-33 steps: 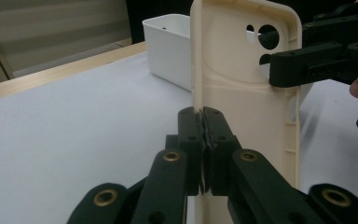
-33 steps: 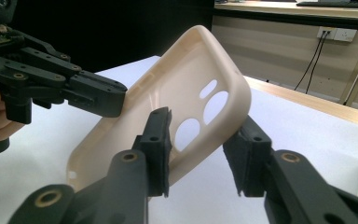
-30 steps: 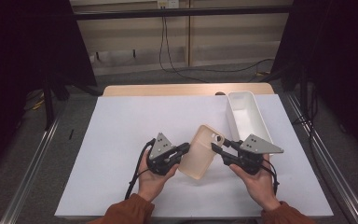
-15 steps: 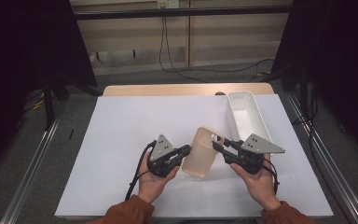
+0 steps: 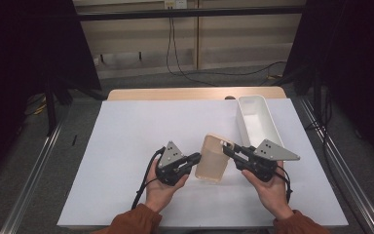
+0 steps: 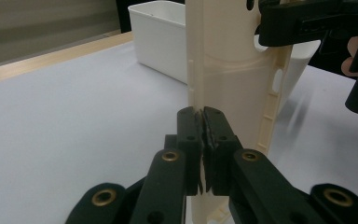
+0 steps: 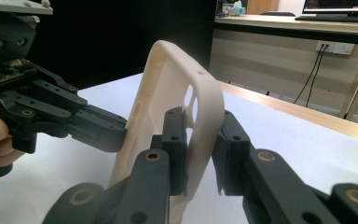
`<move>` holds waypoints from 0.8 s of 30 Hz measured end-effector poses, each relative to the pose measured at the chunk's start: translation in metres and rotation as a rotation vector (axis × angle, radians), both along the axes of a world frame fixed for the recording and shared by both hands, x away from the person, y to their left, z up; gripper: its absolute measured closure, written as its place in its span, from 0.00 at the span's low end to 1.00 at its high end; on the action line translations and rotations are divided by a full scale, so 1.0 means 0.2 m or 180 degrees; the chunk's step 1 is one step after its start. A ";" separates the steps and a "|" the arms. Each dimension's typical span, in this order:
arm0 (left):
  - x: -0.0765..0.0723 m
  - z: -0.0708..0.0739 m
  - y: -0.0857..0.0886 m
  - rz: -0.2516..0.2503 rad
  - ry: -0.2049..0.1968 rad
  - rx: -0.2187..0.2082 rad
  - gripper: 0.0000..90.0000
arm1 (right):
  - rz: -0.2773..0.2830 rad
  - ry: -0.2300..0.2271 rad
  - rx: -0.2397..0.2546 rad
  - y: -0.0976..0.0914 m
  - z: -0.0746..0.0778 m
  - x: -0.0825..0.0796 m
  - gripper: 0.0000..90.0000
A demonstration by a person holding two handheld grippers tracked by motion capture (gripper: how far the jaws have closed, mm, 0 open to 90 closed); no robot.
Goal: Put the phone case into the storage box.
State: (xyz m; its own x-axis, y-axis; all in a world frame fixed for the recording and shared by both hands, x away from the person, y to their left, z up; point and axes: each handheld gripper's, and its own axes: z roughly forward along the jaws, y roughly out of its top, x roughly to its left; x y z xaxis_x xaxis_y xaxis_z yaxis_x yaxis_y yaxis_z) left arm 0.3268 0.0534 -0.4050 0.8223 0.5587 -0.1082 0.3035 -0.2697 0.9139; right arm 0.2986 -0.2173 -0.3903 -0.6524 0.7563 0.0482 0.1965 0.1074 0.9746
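claws [image 5: 195, 158] black, brass screws | grey triangular plates | black cables | rust-orange sleeves [image 5: 131, 222]

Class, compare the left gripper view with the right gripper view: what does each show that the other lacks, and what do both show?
Left gripper view: the white bin behind the case, and the left gripper pinched shut on the case's thin edge. Right gripper view: wall sockets, a far desk, and the right gripper straddling the case's curved corner by its camera cutout. Both: the cream phone case held upright over the white table, with the opposite gripper gripping it.
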 end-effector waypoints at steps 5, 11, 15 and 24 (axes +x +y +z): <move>0.02 0.03 0.00 -0.0033 -0.0012 -0.0076 1.00 | 0.0065 -0.0067 -0.0029 0.00 0.01 0.00 0.90; 0.04 0.02 0.03 -0.0029 0.0086 -0.0131 0.95 | 0.0082 -0.0109 -0.0011 0.01 0.02 0.00 0.90; 0.05 0.01 0.02 -0.0065 0.0138 -0.0176 0.85 | 0.0058 -0.0115 0.0001 0.00 0.02 0.00 0.90; 0.05 -0.01 0.02 0.0017 0.0123 -0.0136 0.56 | 0.0045 -0.0124 0.0060 -0.03 0.03 0.01 0.90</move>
